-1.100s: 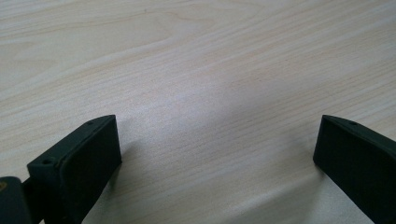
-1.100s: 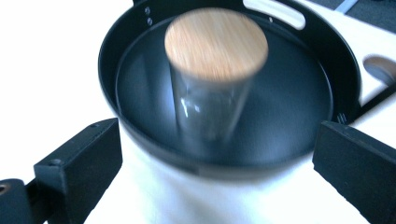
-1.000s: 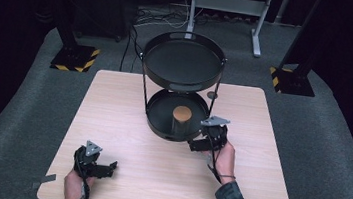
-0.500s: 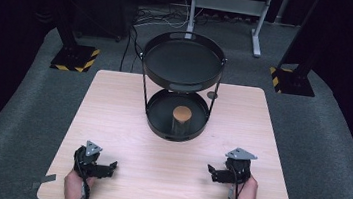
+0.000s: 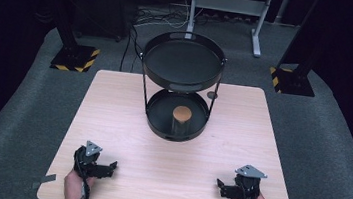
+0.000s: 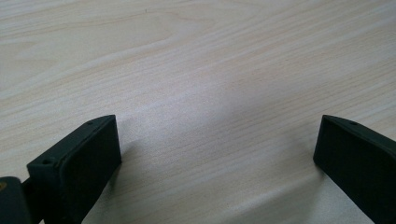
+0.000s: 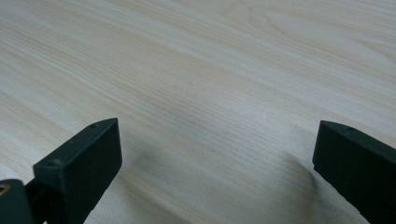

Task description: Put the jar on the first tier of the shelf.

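**Right tongs pulled back from the stand to the near edge of the worktop**

Since a second ago the right tongs (image 5: 223, 188) have left the lower tray and come back to the near right part of the worktop (image 5: 240, 137); half a second ago they were already close to that spot. Left tongs (image 5: 109, 168) have not shifted in that time and sit at the near left.

Jaw state: in the left gripper view the left tongs (image 6: 217, 154) stand wide, with bare wood grain between the two black jaws and nothing held. In the right gripper view the right tongs (image 7: 217, 154) are likewise wide and empty, low over bare wood.

Jar: a clear jar with a cork lid (image 5: 181, 119) stands upright in the lower tray (image 5: 154, 122) of a black two-tier stand (image 5: 183, 62) at the middle of the worktop, toward the far side. It sits a little right of that tray's centre. The upper tray, held on thin posts, overhangs the rear part of the lower one.

Relation: the jar lies well apart from both tongs, farther across the worktop and roughly midway between them from side to side. Each pair's jaws point inward toward the other pair. A hand holds each gripper at the near edge.
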The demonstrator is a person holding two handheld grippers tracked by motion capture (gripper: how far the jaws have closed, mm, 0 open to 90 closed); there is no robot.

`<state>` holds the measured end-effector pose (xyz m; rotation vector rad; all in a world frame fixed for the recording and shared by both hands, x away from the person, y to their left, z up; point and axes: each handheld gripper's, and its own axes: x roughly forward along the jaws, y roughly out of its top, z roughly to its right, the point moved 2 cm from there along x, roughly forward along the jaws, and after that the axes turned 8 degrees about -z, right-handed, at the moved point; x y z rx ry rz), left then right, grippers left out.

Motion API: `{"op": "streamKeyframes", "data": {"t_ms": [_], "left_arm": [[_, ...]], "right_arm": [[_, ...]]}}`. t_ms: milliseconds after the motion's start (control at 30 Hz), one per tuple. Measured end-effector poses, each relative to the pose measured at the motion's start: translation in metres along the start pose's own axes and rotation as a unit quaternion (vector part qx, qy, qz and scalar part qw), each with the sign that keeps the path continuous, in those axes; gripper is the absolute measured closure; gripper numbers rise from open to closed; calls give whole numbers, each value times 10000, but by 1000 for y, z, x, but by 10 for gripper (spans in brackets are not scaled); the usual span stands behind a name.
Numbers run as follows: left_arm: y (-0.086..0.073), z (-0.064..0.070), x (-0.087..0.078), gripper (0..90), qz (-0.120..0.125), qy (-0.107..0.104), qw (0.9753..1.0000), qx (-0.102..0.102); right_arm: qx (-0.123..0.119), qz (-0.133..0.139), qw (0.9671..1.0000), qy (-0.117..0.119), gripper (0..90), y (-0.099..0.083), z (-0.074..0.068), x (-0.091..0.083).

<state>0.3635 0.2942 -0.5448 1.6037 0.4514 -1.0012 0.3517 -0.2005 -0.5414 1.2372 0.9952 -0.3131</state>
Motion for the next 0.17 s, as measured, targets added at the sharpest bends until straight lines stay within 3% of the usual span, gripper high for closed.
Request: {"op": "streamKeyframes", "data": {"t_ms": [167], "left_arm": [[0, 0, 0, 5, 5, 5, 10000, -5]], "right_arm": [[22, -37, 10000, 32, 7, 0, 1, 0]]}}
